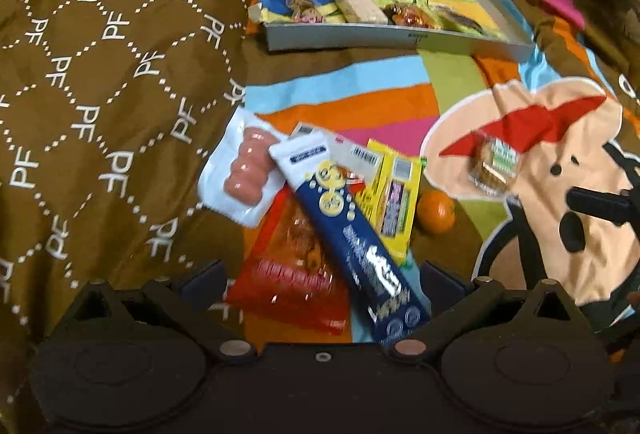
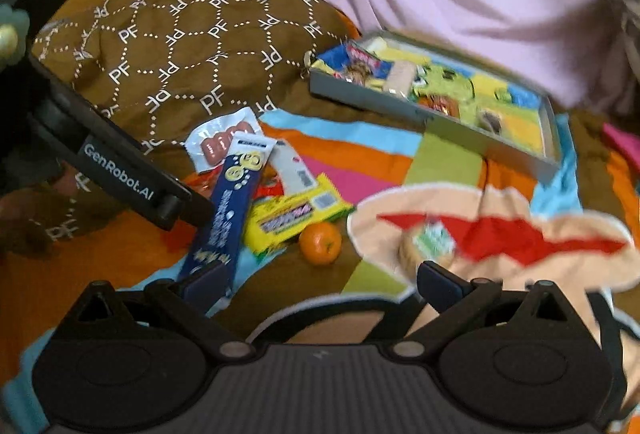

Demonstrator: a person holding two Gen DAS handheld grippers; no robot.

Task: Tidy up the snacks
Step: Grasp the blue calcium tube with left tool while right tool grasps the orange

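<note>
A grey tray (image 1: 400, 41) at the far side holds about four snacks. A pile of packets (image 1: 320, 209), an orange (image 1: 436, 211) and a cookie pack (image 1: 494, 165) wait nearer on the blanket (image 1: 340, 105). Left gripper (image 1: 322, 280) and right gripper (image 2: 320, 284) are both open, empty.

Black left hand-held gripper (image 1: 322, 280), silver pivot pins, white "GenRobot.AI" lettering, ribbed grey right hand-held gripper (image 2: 320, 284)

Both wrist views low, close, facing tray (image 1: 384, 41); share snack pile (image 2: 256, 201).
</note>
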